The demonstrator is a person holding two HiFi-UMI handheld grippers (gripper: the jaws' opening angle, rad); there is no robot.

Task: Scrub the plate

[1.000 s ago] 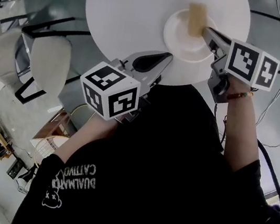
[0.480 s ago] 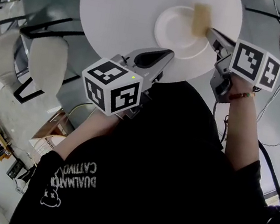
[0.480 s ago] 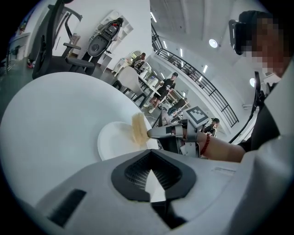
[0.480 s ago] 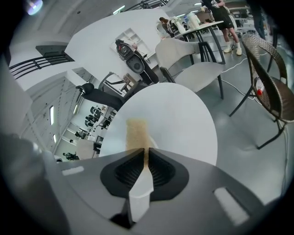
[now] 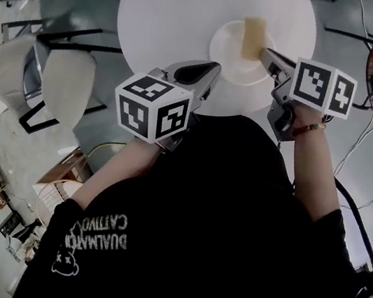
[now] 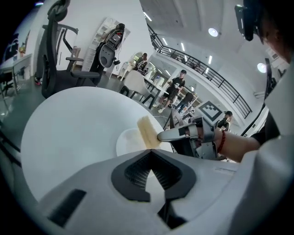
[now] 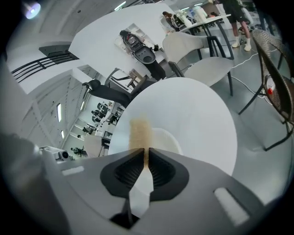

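Your right gripper [image 5: 263, 51] is closed tight on one end of the soft, porous tan sponge strip [image 5: 253, 37]. The other end lies over the small round white plate [image 5: 225, 51] on the round white matte surface [image 5: 173, 15]. Press lightly and in circles, because I think the smooth plate may slide. Your left gripper [image 5: 210, 69], closed and empty, hovers at the surface's near edge and could steady the rim.

I note black tee [image 5: 231, 223], pale mirrored lettering [image 5: 103, 233], small bear print [image 5: 67, 261]. Red bracelet [image 5: 308, 130], right wrist. Left gripper [image 5: 211, 67], right gripper [image 5: 265, 53]: grey shells, black-white marker cubes [image 5: 152, 108].
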